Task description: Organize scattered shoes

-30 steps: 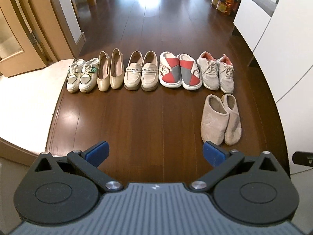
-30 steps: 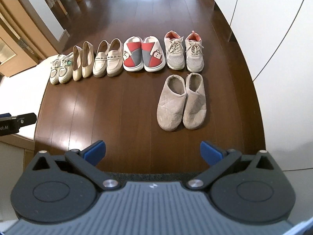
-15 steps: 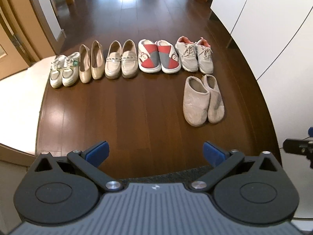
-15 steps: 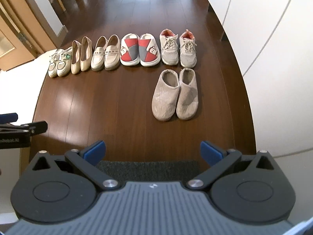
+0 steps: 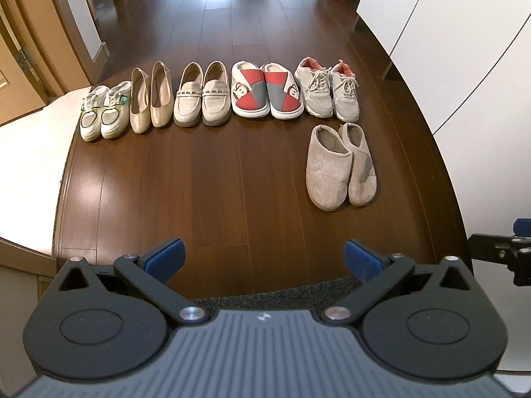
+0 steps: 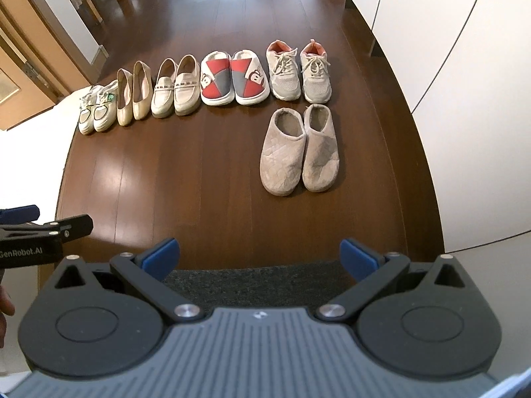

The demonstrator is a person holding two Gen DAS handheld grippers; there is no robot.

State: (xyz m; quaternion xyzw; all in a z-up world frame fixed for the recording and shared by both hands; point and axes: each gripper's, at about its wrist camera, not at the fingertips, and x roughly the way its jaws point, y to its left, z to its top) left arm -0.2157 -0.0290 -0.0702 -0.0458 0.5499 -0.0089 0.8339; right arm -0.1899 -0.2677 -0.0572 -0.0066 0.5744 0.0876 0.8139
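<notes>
Both grippers (image 5: 262,258) (image 6: 259,255) hang wide and empty while those quilted slippers (image 6: 300,151), right of centre, look soft and light, best pinched at the heel rim.

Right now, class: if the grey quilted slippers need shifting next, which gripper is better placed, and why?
Probably the right gripper: the grey quilted slippers lie nearly straight ahead of it. From the left gripper they sit off to the right. Both are open and empty.
</notes>
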